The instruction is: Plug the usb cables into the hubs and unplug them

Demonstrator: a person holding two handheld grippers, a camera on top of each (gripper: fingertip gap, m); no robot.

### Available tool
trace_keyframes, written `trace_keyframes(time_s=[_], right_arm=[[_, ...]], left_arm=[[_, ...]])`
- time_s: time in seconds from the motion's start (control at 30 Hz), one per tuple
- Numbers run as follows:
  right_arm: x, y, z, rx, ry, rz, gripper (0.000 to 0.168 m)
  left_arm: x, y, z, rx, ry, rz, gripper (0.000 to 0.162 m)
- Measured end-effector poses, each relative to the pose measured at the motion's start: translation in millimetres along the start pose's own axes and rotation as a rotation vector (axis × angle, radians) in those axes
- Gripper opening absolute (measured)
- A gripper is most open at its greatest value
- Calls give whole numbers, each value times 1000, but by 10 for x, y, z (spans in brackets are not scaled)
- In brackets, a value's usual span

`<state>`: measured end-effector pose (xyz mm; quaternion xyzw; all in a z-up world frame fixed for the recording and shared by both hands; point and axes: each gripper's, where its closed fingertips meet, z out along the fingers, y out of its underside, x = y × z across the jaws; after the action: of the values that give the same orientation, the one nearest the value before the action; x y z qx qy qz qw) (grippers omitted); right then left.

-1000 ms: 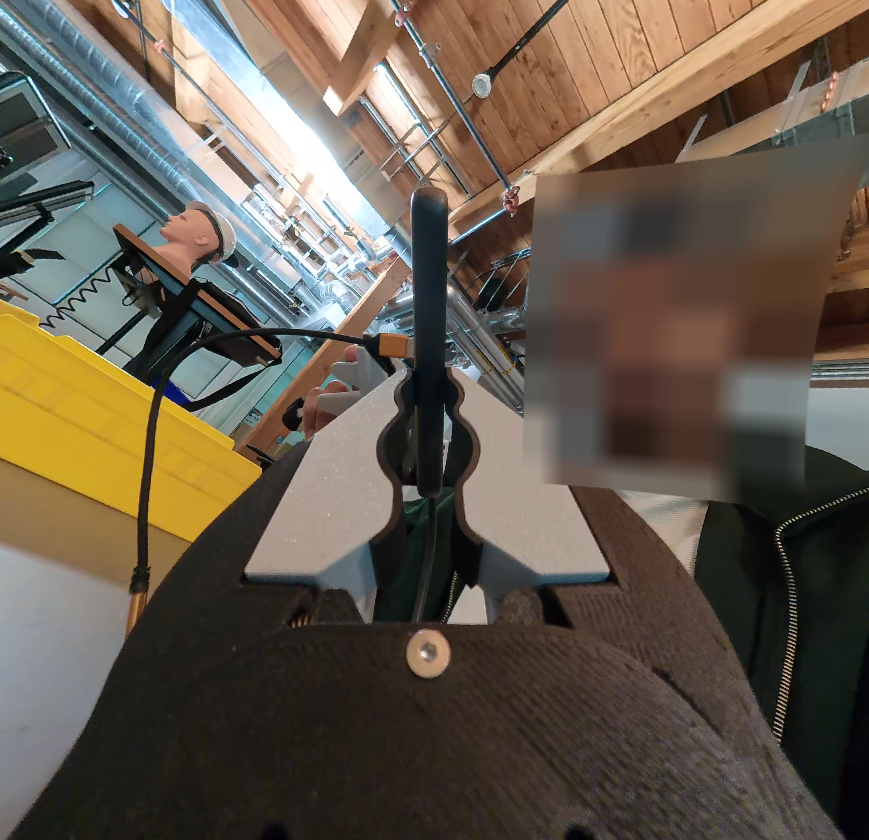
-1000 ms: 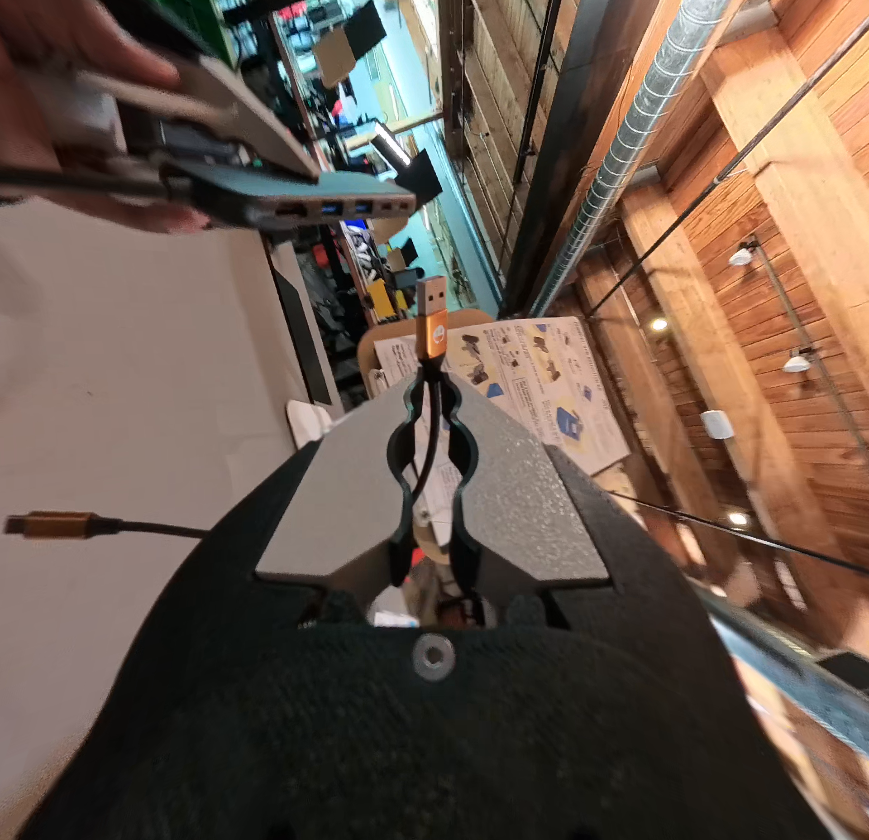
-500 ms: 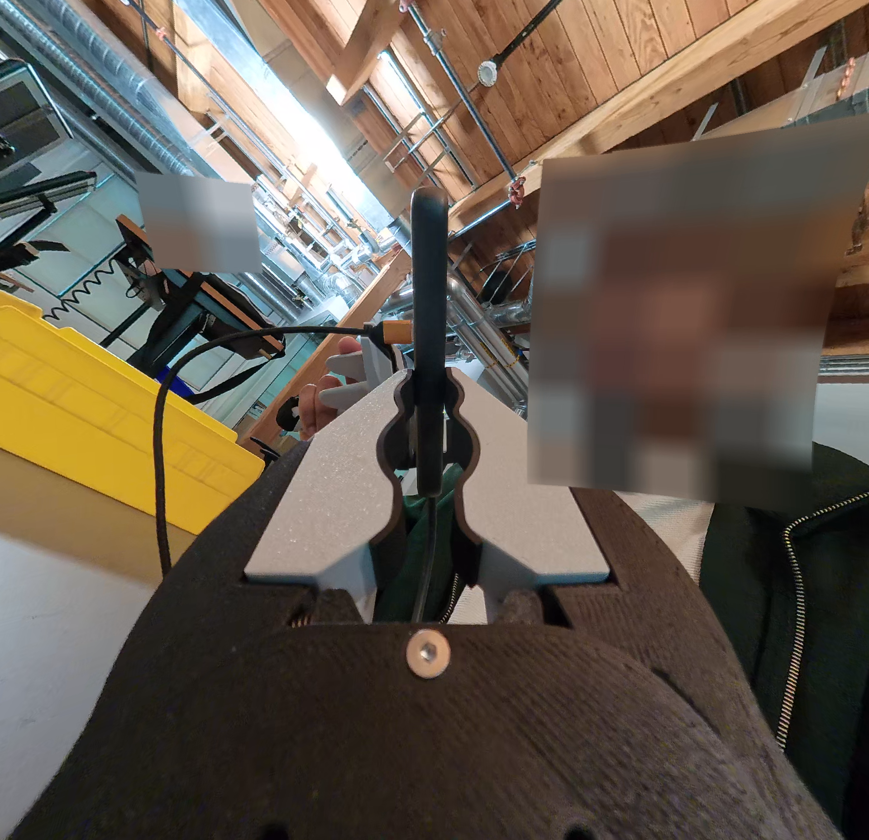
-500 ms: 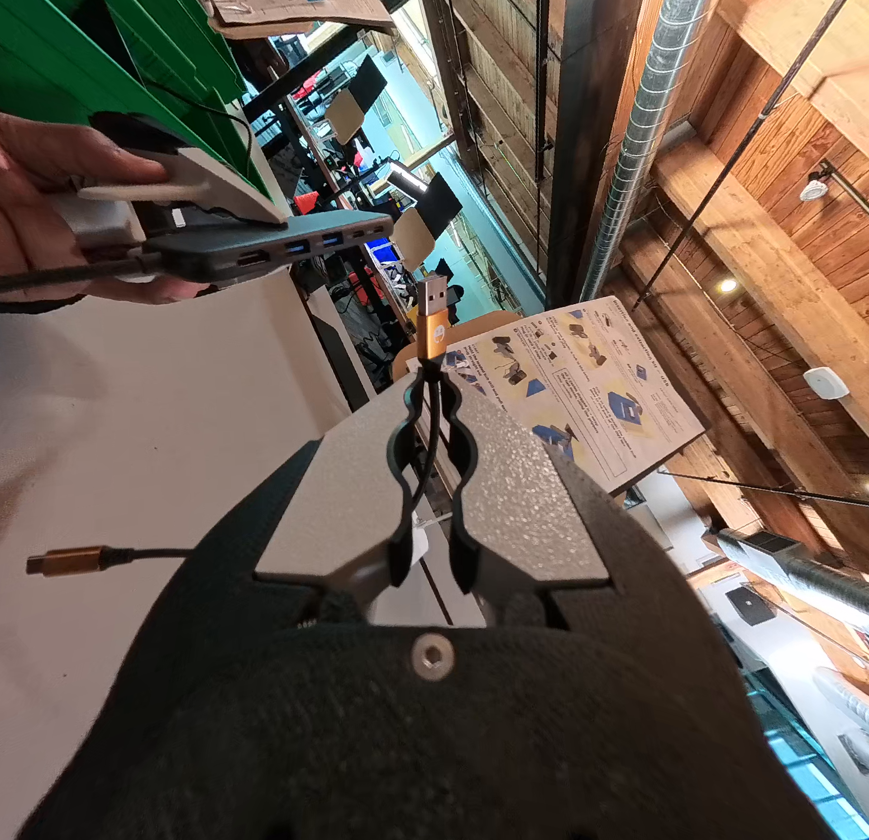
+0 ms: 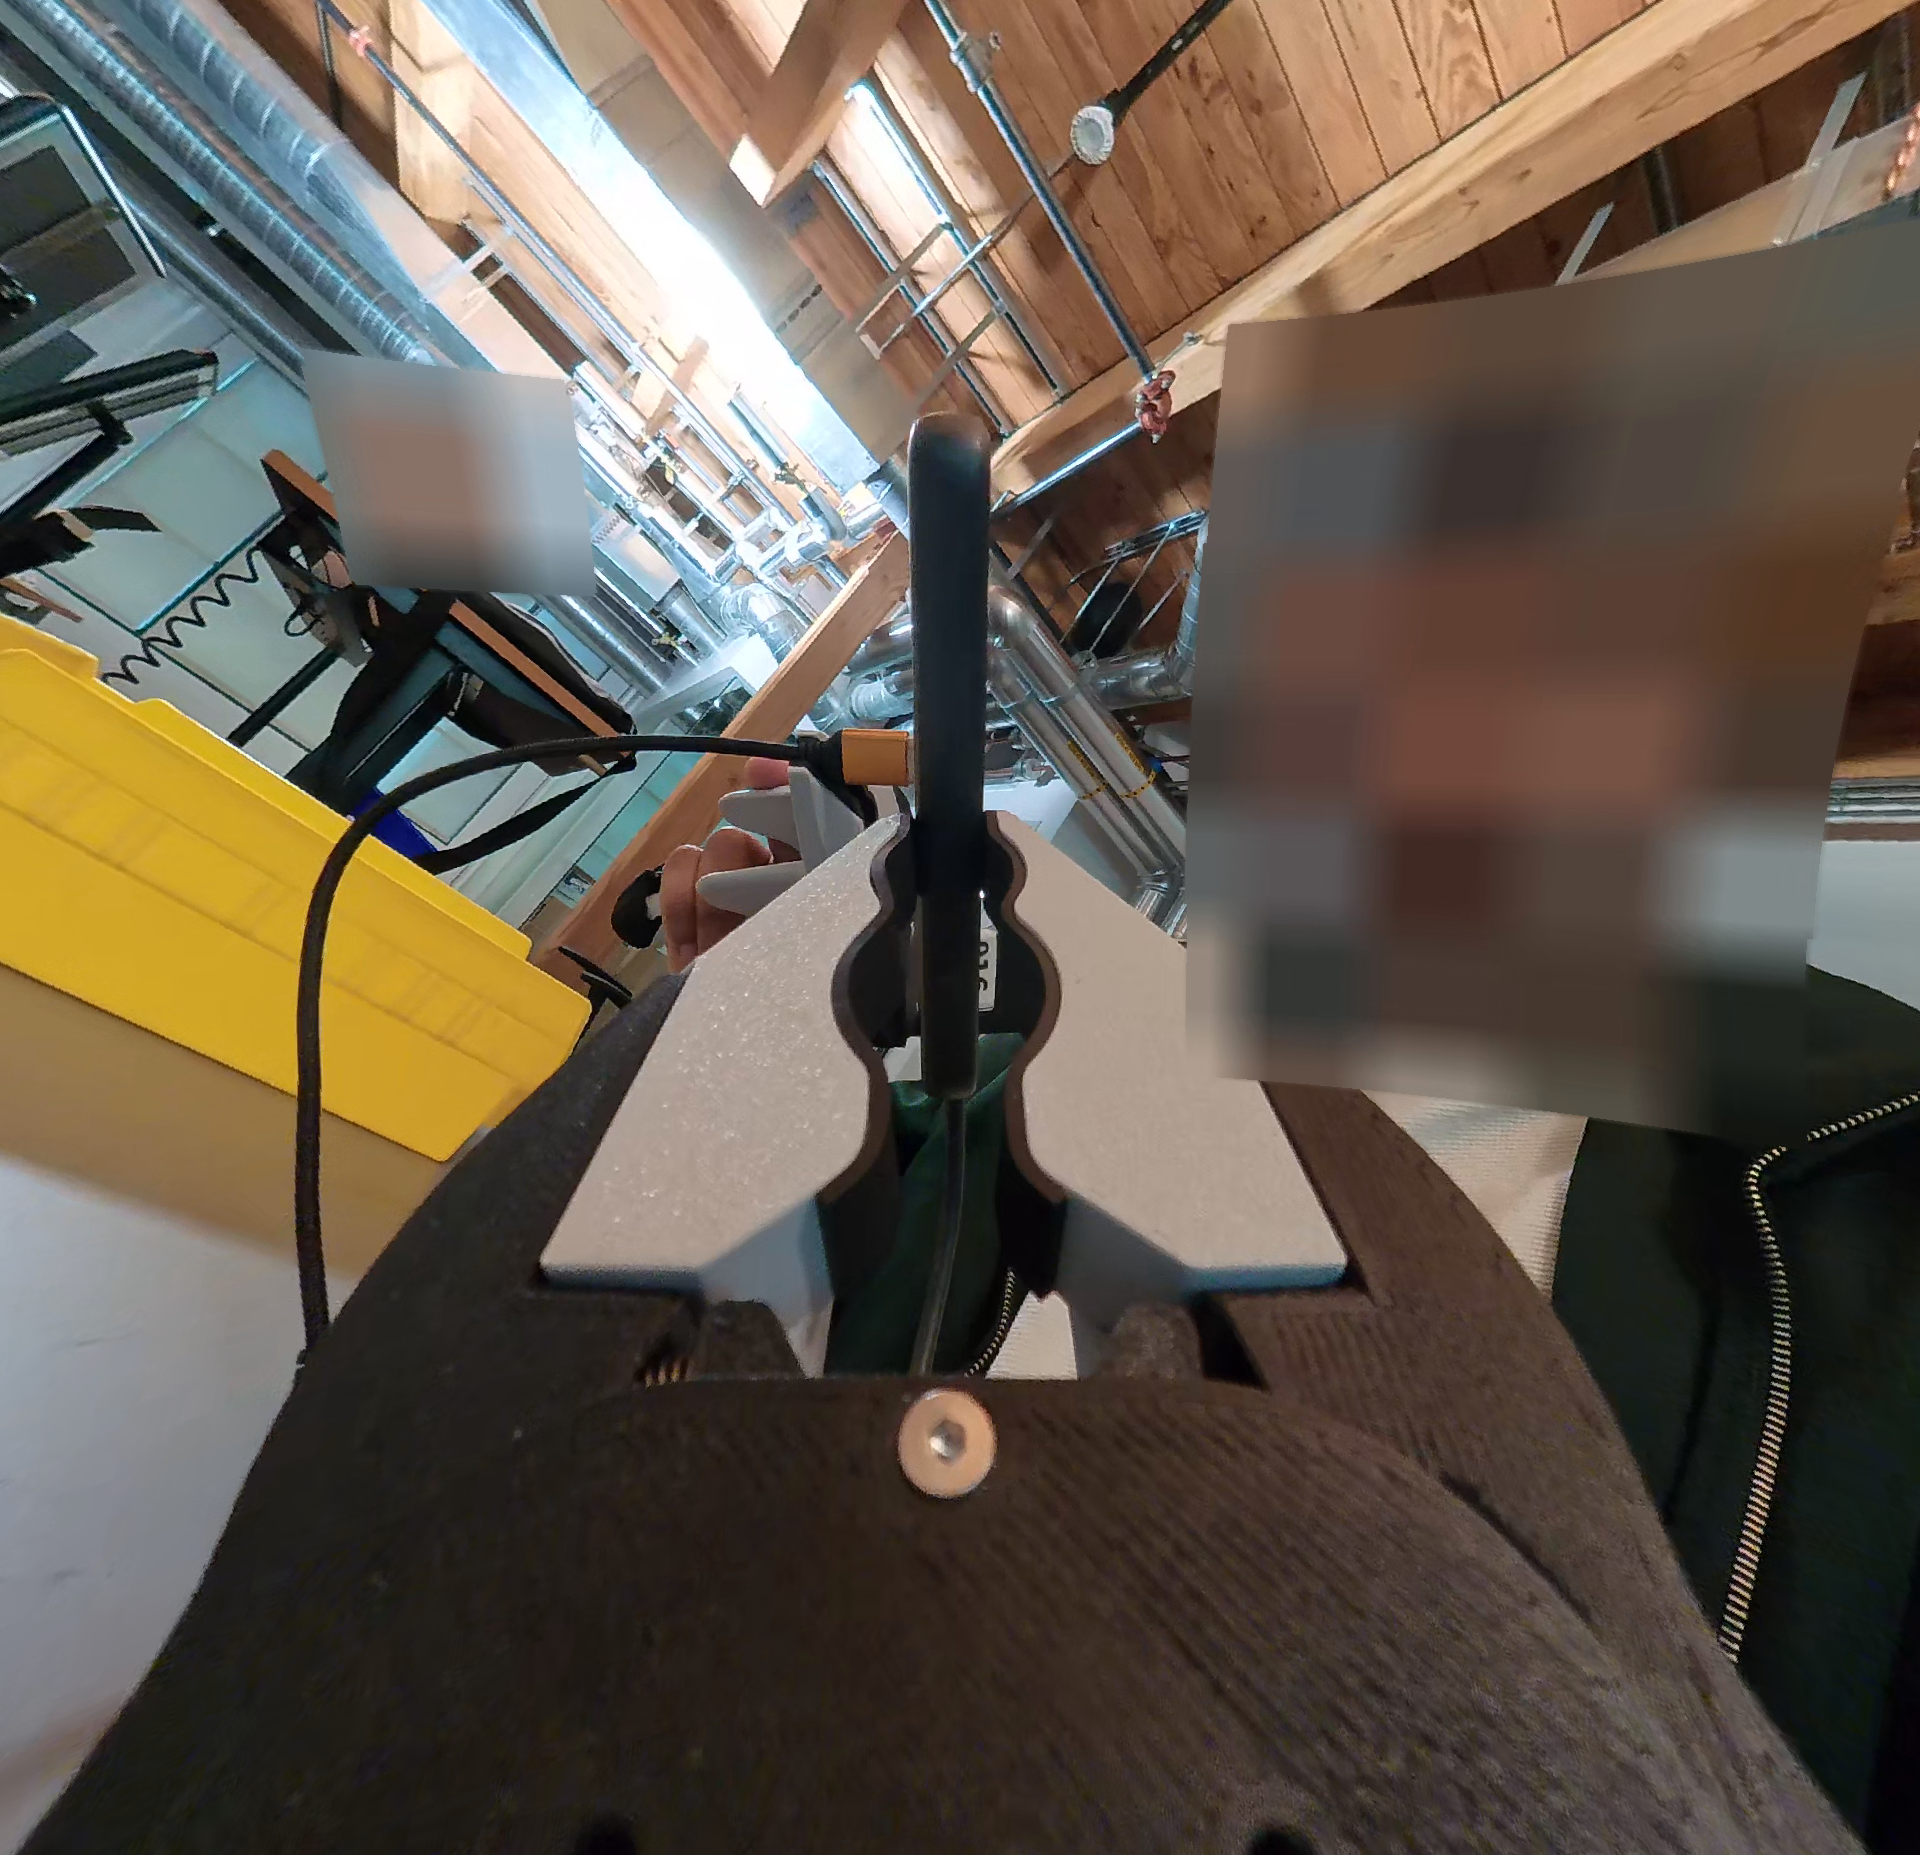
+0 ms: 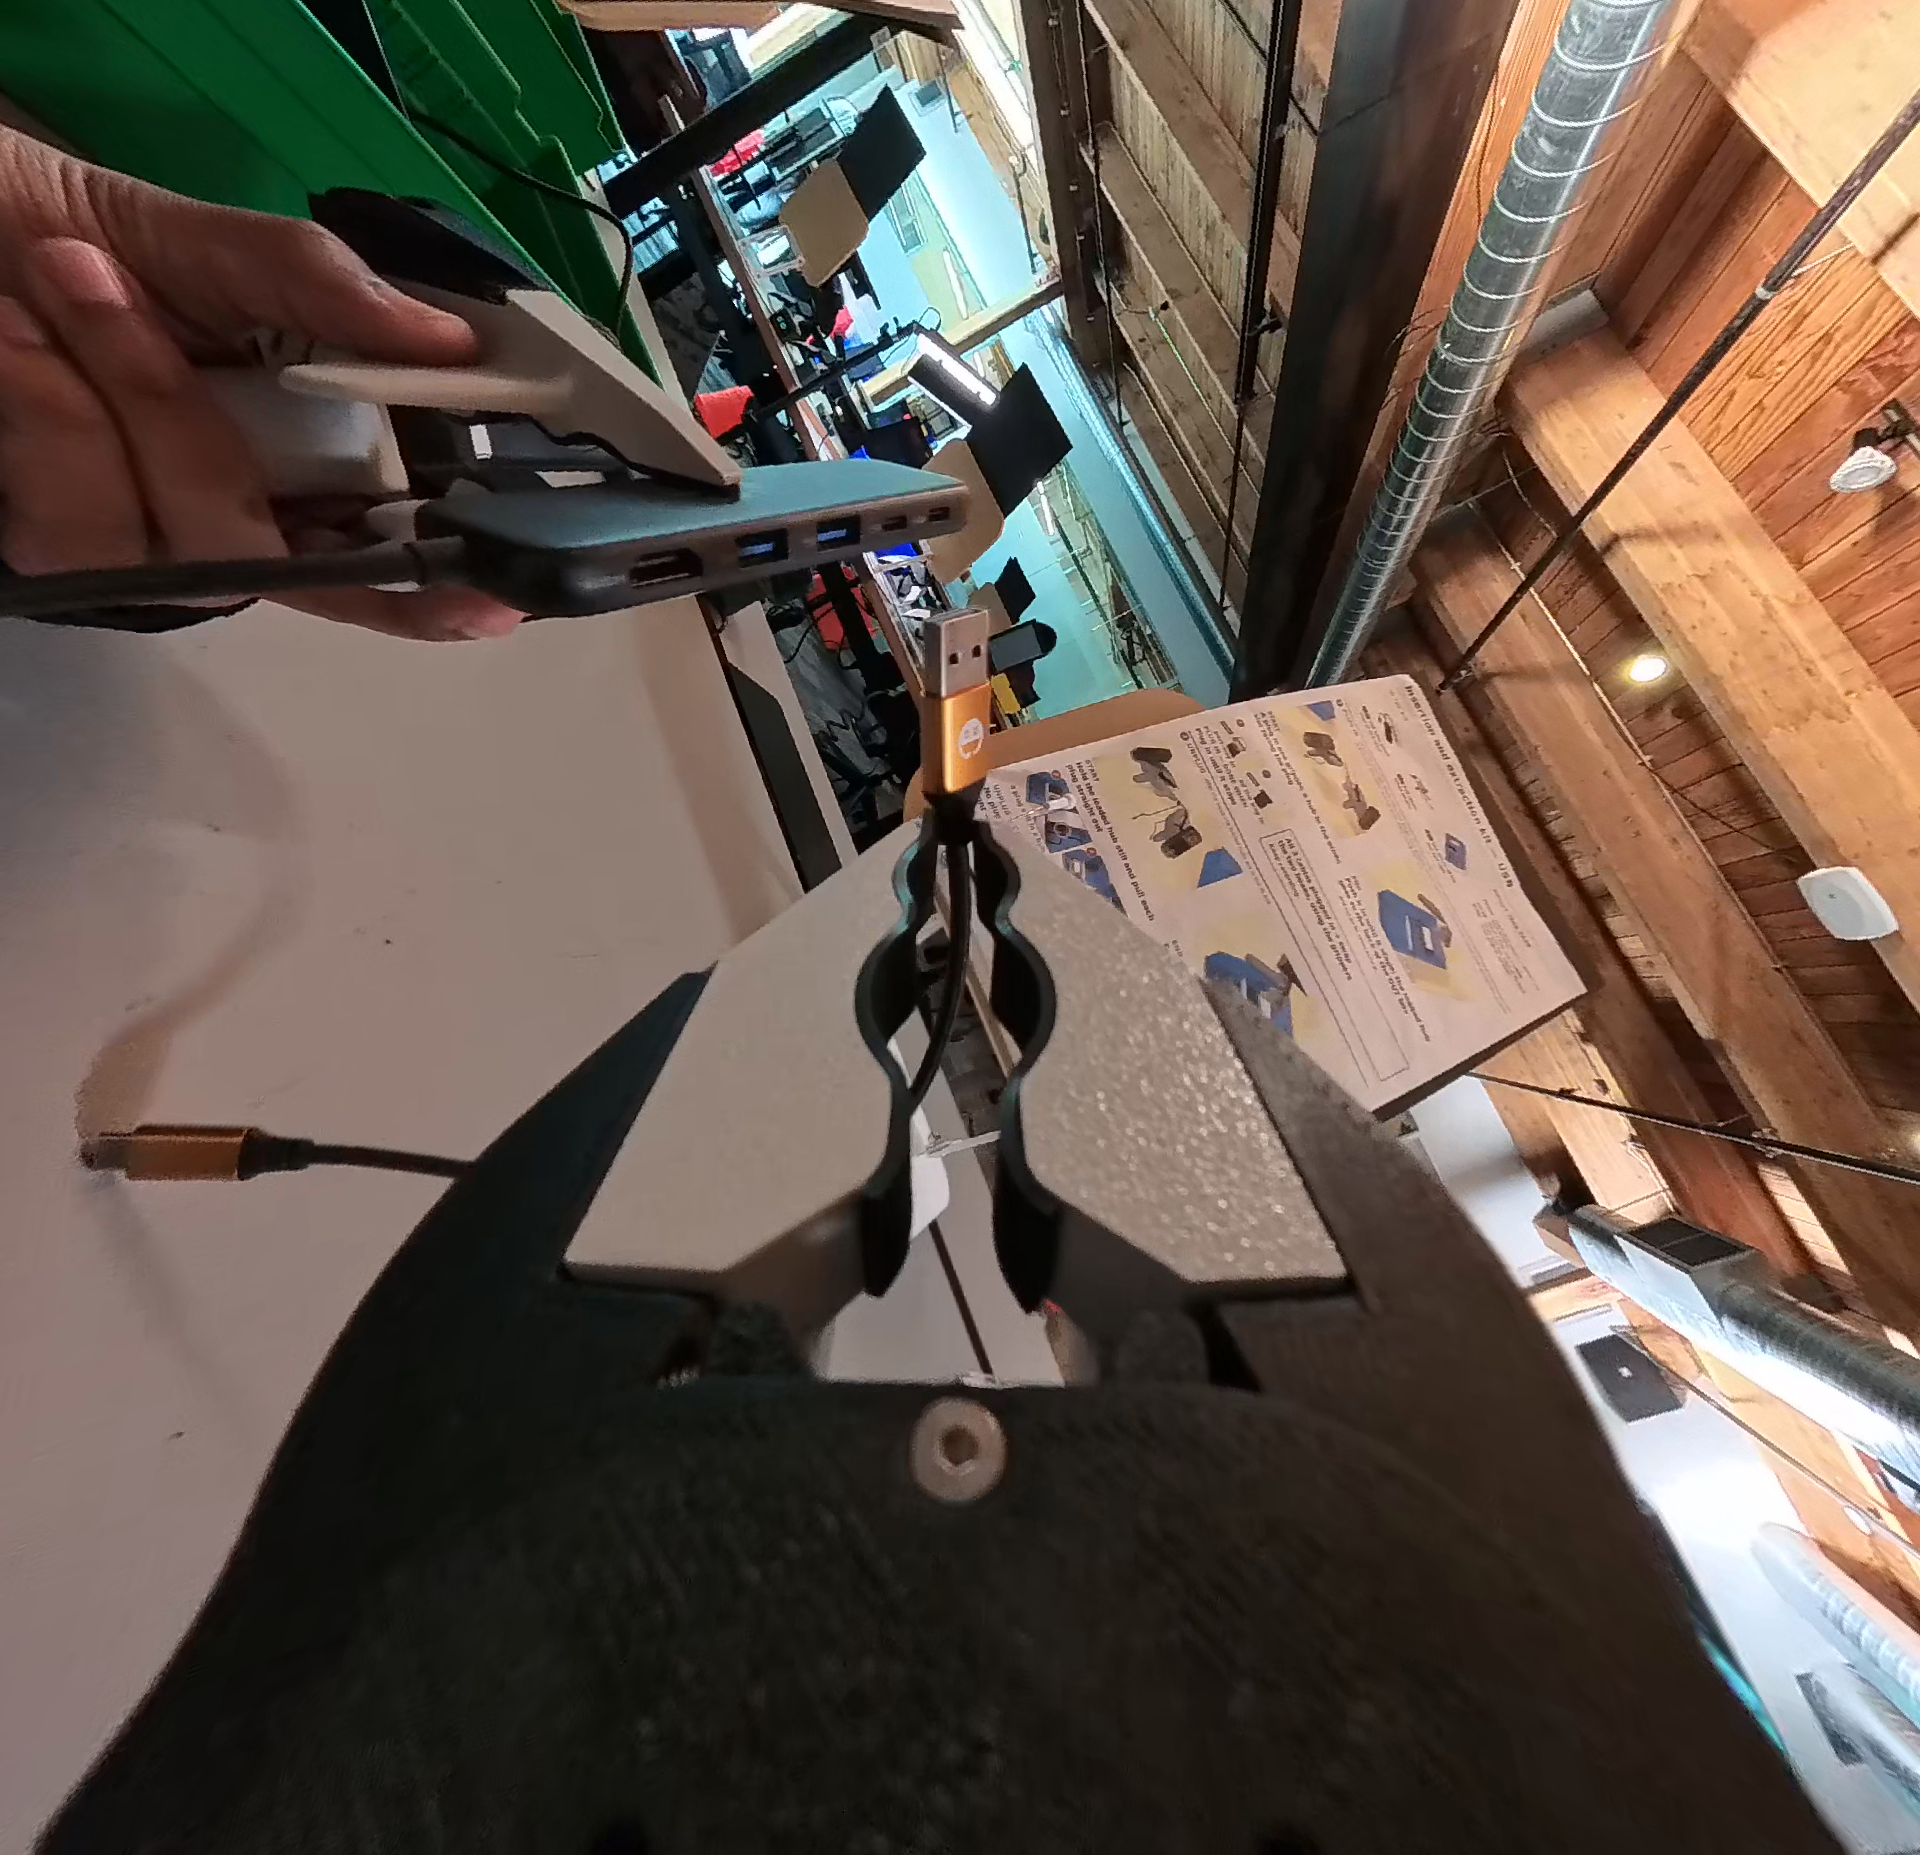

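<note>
The left gripper (image 5: 948,849) was clamped on the hub (image 5: 945,725), held edge-on in the air. The right gripper (image 6: 951,849) was closed on the cable (image 6: 940,984) just behind its orange plug (image 6: 954,704), whose metal tip stood just below the hub's port row without touching. The plug looked tilted against the ports, so pushing now could jam or scrape it. Gripped by thin cable, the plug might also buckle sideways.

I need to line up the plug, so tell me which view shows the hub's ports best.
The right wrist view: the hub lies side-on, its row of ports facing the camera, above the orange plug. The left wrist view shows the hub edge-on only, ports hidden.
</note>
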<state>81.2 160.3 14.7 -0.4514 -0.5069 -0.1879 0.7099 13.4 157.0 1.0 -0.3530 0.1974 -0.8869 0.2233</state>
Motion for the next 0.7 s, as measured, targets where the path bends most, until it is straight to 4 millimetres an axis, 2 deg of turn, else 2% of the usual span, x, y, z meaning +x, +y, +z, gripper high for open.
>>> trace_keyframes(time_s=[0.43, 0.53, 0.7], right_arm=[[16, 40, -3, 6, -21, 104, 5], [93, 57, -17, 30, -42, 261, 5], [353, 153, -85, 94, -124, 669, 6]], left_arm=[[-26, 7, 4, -5, -17, 8, 10], [-30, -5, -4, 2, -21, 11, 9], [-32, -17, -11, 8, -24, 14, 10]])
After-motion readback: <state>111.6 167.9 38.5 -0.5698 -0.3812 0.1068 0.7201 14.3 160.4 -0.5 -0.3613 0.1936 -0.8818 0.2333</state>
